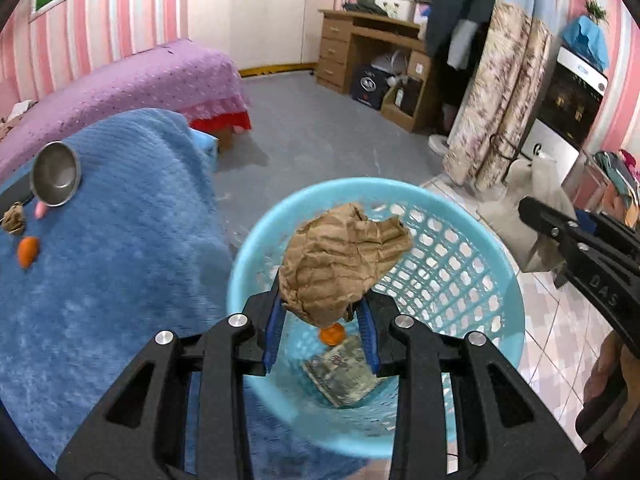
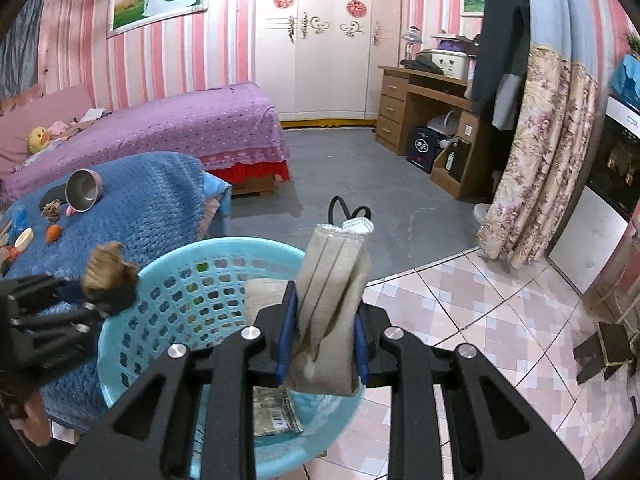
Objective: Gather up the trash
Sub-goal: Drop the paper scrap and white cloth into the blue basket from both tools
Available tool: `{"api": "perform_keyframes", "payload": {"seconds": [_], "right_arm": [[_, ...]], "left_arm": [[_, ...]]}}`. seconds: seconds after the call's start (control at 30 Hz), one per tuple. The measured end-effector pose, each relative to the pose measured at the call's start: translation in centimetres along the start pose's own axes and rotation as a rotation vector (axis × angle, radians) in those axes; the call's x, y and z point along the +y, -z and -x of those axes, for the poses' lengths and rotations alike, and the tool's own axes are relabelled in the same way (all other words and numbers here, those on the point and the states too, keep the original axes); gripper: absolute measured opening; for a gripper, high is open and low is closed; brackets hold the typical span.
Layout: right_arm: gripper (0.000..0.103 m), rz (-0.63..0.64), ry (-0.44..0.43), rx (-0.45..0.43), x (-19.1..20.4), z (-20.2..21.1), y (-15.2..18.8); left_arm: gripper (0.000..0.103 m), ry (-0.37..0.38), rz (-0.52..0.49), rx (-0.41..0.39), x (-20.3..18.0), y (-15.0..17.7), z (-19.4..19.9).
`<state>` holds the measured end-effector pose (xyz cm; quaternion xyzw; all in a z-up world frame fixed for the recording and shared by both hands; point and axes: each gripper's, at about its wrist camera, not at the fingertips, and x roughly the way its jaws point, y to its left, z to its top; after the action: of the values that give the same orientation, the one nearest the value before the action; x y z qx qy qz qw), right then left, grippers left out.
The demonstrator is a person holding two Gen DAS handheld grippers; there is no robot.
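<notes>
On the blue blanket point(image 1: 120, 208) at my far left, near its left edge, a steel bowl point(image 1: 56, 174) lies tipped, with a small crumpled scrap point(image 1: 14, 220) and an orange piece point(image 1: 28, 252) beside it; those look like trash not yet gathered. To their right, my left gripper point(image 1: 322, 316) pinches a crumpled brown paper point(image 1: 344, 260) by its lower end, over the mouth of the blue basket point(image 1: 496, 256). At the basket's bottom lie an orange cap point(image 1: 332, 335) and a flat printed wrapper point(image 1: 344, 372). Further right, my right gripper point(image 2: 322, 344) is closed on a folded grey mask point(image 2: 334, 304), upright, its black ear loops on top, above the basket's right rim.

For the drop, I would judge it best to open my left fingers fully so the light paper falls inside. Then I would bring the mask inward from the rim before letting go, since here it could land on the tiles point(image 2: 460, 304).
</notes>
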<state>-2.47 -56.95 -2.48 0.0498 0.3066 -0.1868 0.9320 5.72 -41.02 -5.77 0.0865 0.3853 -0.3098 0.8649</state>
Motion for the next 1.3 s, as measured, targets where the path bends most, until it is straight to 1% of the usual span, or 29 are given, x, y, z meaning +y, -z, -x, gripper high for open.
{"api": "perform_keyframes", "payload": {"seconds": [0.03, 0.07, 0.1, 0.13, 0.17, 0.23, 0.37, 0.53, 0.67, 0.77, 0.8, 0.83, 0.87, 0.9, 0.97, 1.03, 1.1, 1.2, 1.3], "right_arm": [[0.025, -0.006, 0.0, 0.0, 0.0, 0.0, 0.2], [0.025, -0.014, 0.0, 0.002, -0.2, -0.1, 0.3], [0.025, -0.019, -0.001, 0.004, -0.3, -0.2, 0.4], [0.025, -0.023, -0.003, 0.007, -0.3, -0.3, 0.7], [0.025, -0.023, -0.003, 0.008, -0.5, -0.3, 0.8], [0.025, -0.021, -0.005, 0.013, -0.5, -0.5, 1.1], [0.025, -0.024, -0.007, 0.011, -0.3, -0.6, 1.5], [0.025, -0.034, -0.011, 0.0, 0.2, -0.9, 1.6], [0.026, -0.039, -0.018, -0.002, 1.0, -1.3, 1.6], [0.028, -0.027, -0.011, -0.003, 1.9, -1.7, 1.6], [0.032, -0.028, -0.015, 0.003, 2.1, -1.9, 1.5], [0.039, -0.03, -0.019, 0.013, 2.3, -2.2, 1.5], [0.06, -0.034, -0.013, 0.019, 2.5, -2.4, 1.6], [0.076, -0.038, -0.005, 0.023, 2.6, -2.6, 1.6], [0.077, -0.049, 0.007, 0.026, 2.7, -2.7, 1.7], [0.082, -0.06, 0.029, 0.034, 2.8, -2.8, 1.7], [0.094, -0.065, 0.046, 0.024, 3.1, -2.4, 1.6], [0.098, -0.05, 0.078, -0.007, 4.9, -1.6, 1.1], [0.098, -0.044, 0.068, -0.025, 7.0, -1.1, 0.3]], "left_arm": [[0.037, -0.001, -0.001, 0.004, -0.1, 0.0, -0.2], [0.051, 0.001, -0.003, 0.013, -0.3, 0.0, -0.5], [0.059, 0.0, -0.007, 0.017, -0.2, 0.0, -0.6], [0.071, -0.016, -0.011, 0.013, -0.2, 0.1, -0.6], [0.08, -0.039, -0.017, 0.0, 0.0, 0.1, -0.4], [0.084, -0.062, -0.024, -0.022, 0.2, -0.1, -0.1], [0.093, -0.097, -0.008, -0.062, 2.1, -0.5, 1.3], [0.097, -0.161, 0.005, -0.118, 4.7, -0.6, 3.1], [0.097, -0.156, 0.055, -0.125, 6.6, -0.9, 3.9], [0.097, -0.156, 0.075, -0.128, 7.7, -0.9, 4.5], [0.097, -0.157, 0.078, -0.131, 8.0, -0.9, 4.8], [0.097, -0.158, 0.08, -0.134, 8.2, -0.7, 4.9], [0.097, -0.159, 0.082, -0.136, 8.5, -0.6, 5.1], [0.097, -0.16, 0.086, -0.139, 8.8, -0.5, 5.4], [0.097, -0.165, 0.094, -0.142, 9.3, -0.4, 5.9], [0.097, -0.169, 0.101, -0.142, 10.2, -0.4, 6.4], [0.097, -0.177, 0.107, -0.144, 11.1, -0.3, 7.1], [0.097, -0.186, 0.123, -0.146, 13.0, 0.0, 8.5], [0.097, -0.214, 0.136, -0.153, 15.2, 0.5, 10.1]]}}
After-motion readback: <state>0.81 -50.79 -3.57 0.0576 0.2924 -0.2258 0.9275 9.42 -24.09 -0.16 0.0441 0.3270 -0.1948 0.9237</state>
